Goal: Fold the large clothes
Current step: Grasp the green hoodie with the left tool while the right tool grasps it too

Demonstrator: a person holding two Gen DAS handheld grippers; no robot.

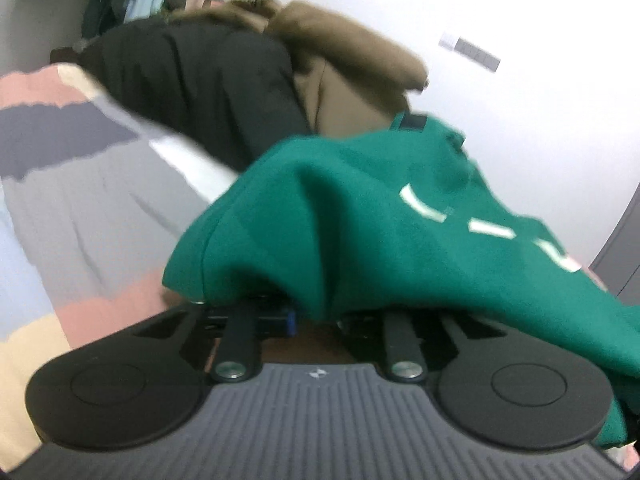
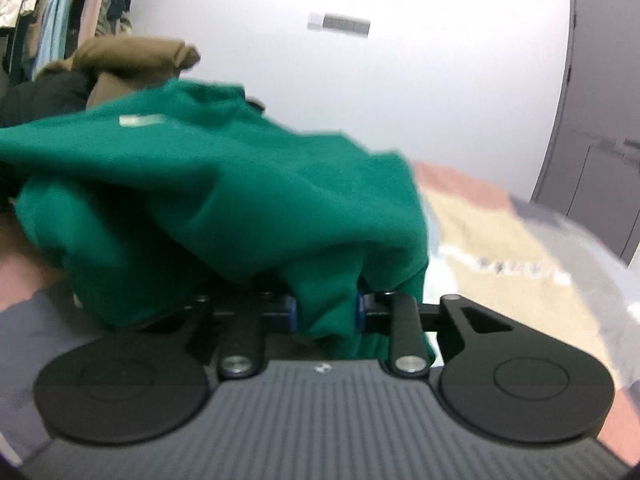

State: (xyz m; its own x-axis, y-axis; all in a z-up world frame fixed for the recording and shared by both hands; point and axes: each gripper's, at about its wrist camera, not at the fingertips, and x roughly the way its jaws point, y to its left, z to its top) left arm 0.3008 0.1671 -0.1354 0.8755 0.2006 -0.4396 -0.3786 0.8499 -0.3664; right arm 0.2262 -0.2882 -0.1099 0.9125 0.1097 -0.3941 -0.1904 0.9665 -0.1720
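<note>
Green sweatshirt [image 1: 360, 216] fills the middle of both my views, bunched and draped right over my fingers, with pale lettering showing on its right half in the left wrist view. It lies on a bed with a striped bedspread [image 1: 72, 184] in pink, grey, cream and pale blue bands.

Behind it, at the upper centre of the left wrist view, sit a black garment [image 1: 192, 88] and a brown garment [image 1: 352, 60], piled touching each other; the green cloth overlaps their lower edge. More clothes hang at the upper left corner [image 2: 52, 12] of the right wrist view. A white wall [image 2: 420, 92] with a small grey plate [image 2: 340, 23] takes the upper right, and a grey door [image 2: 600, 120] stands at the far right edge.

Both my hands point slightly downward toward the bed, the pictures blurred.

My left gripper [image 1: 316, 316] is mostly buried: the sweatshirt hangs over the jaws, only one blue pad [image 1: 290, 320] peeks out, and the jaws are drawn narrow with green cloth gathered between them.

My right gripper [image 2: 326, 314] shows more plainly: the two blue pads [image 2: 290, 312] stand narrow and pinch a thick fold of the sweatshirt [image 2: 224, 200], which spills down past them toward the camera.
</note>
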